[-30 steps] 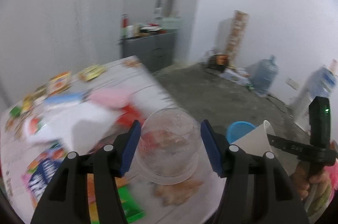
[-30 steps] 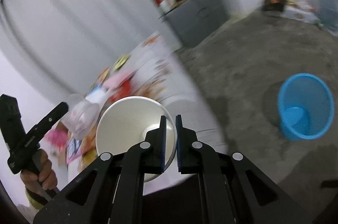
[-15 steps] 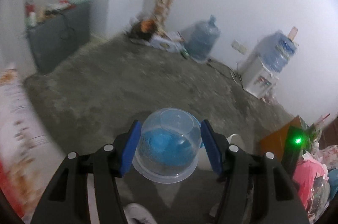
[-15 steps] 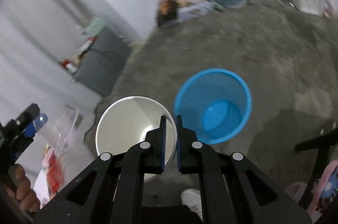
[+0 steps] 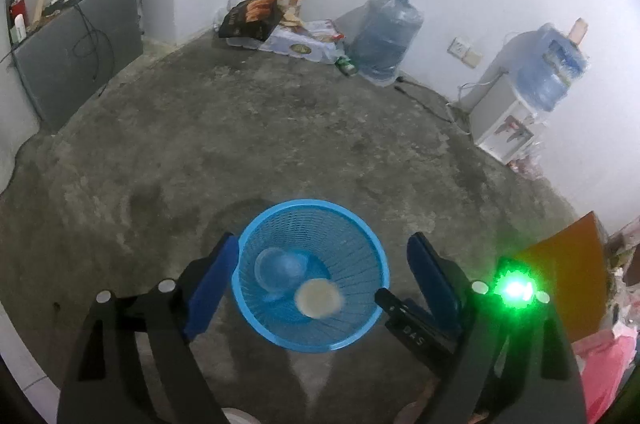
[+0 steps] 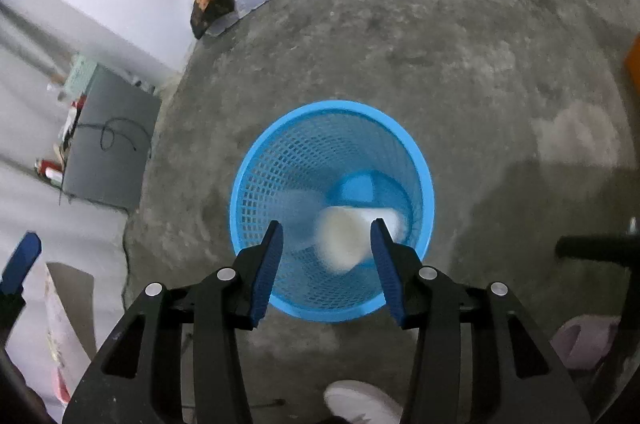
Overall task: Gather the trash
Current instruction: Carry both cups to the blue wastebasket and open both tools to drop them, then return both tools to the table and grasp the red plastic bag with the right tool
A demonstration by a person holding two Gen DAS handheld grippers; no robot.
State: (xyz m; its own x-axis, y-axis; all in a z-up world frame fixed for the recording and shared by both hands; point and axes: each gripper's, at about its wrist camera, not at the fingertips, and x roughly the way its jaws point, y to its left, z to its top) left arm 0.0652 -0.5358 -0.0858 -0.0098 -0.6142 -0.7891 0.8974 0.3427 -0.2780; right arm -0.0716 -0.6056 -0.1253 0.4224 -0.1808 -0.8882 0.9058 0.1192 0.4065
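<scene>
Cups, one clear (image 5: 280,266) and one white (image 5: 318,299), lie inside the blue basket (image 5: 362,328), frame centre. My left gripper (image 5: 324,284) and right gripper (image 6: 326,260) are opening, holding nothing.

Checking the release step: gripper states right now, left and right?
Left gripper: opening, empty; clear cup already in the blue basket.
Right gripper: opening, empty; white paper cup dropping into the basket.
</scene>
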